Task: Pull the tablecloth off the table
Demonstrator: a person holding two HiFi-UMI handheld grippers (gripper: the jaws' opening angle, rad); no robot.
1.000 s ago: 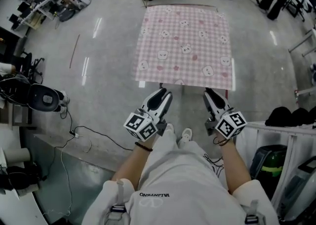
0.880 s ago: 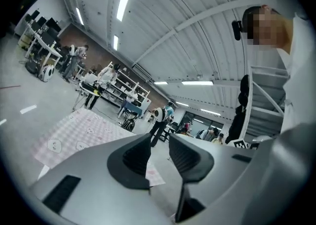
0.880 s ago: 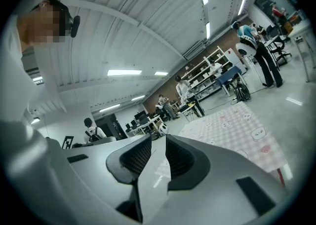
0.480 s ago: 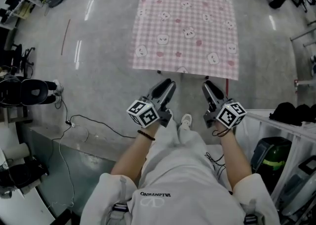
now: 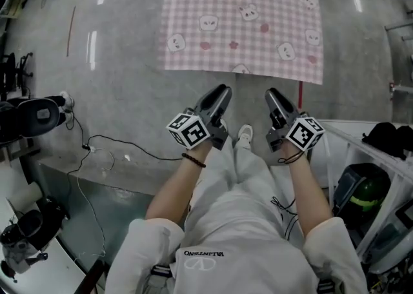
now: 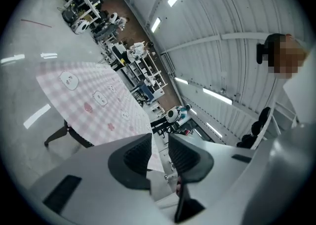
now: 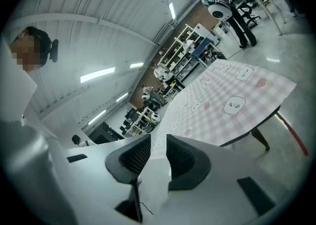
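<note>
The pink checked tablecloth point(image 5: 242, 15) with small animal faces covers a table ahead of me; its near edge lies just beyond both grippers. It also shows in the left gripper view point(image 6: 94, 100) and the right gripper view point(image 7: 232, 100), lying flat, with the dark table legs point(image 7: 260, 139) under it. My left gripper point(image 5: 219, 93) point(image 6: 159, 142) and right gripper point(image 5: 274, 98) point(image 7: 158, 142) hover side by side short of that edge, apart from the cloth. Each has its jaws drawn to a narrow slit with nothing between them.
Black cables point(image 5: 103, 151) trail over the grey floor at the left, near a black chair point(image 5: 32, 115). A white rack point(image 5: 361, 151) with dark gear and a green helmet point(image 5: 364, 193) stands close on the right. A thin red strip point(image 5: 300, 89) lies by the table's near right corner. People and shelves stand far behind.
I have walked closer to the table: the cloth's near edge now lies just ahead of both grippers. Both grippers tilted lower towards the table. Their jaws have not changed.
</note>
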